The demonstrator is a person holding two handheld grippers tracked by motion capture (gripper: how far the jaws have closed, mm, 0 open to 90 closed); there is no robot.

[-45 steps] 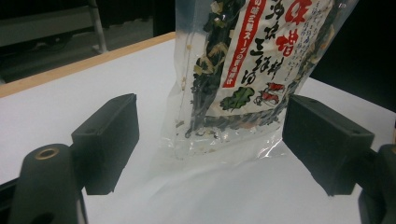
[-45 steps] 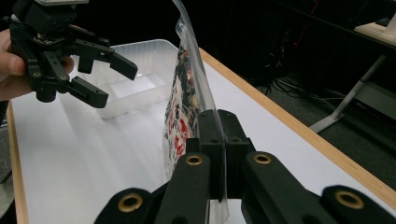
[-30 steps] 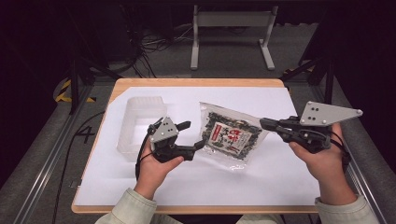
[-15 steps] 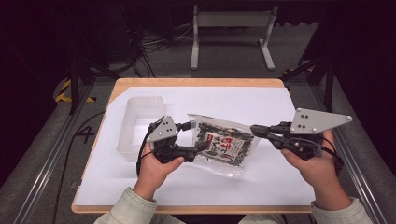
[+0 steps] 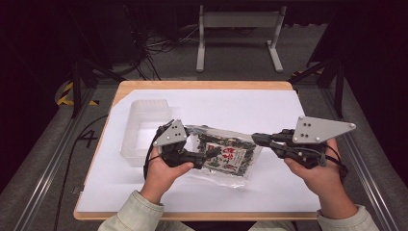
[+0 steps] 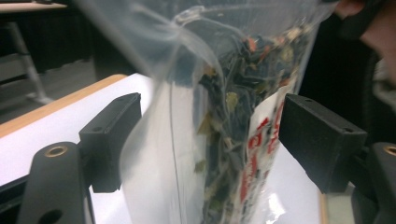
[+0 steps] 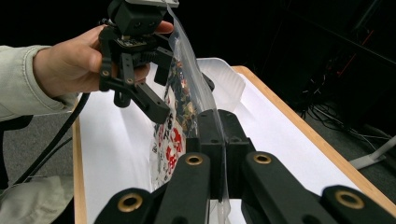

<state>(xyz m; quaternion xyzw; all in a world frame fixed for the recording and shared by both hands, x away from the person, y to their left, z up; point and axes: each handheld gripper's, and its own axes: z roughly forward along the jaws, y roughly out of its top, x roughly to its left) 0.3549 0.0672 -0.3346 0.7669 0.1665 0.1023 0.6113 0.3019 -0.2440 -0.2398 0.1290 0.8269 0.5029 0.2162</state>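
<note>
R gripper (image 5: 256,138) jaws clamp bag (image 5: 226,156) edge; L gripper (image 5: 211,155) jaws open round bag, not pinching. Next: close L, pull open.

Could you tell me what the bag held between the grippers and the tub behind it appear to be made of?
The bag looks like thin, glossy clear plastic film: the dark dried leaves and red print show through it, and it creases. The tub seems to be frosted, translucent rigid plastic, milky white against the paper and keeping its box shape.
</note>
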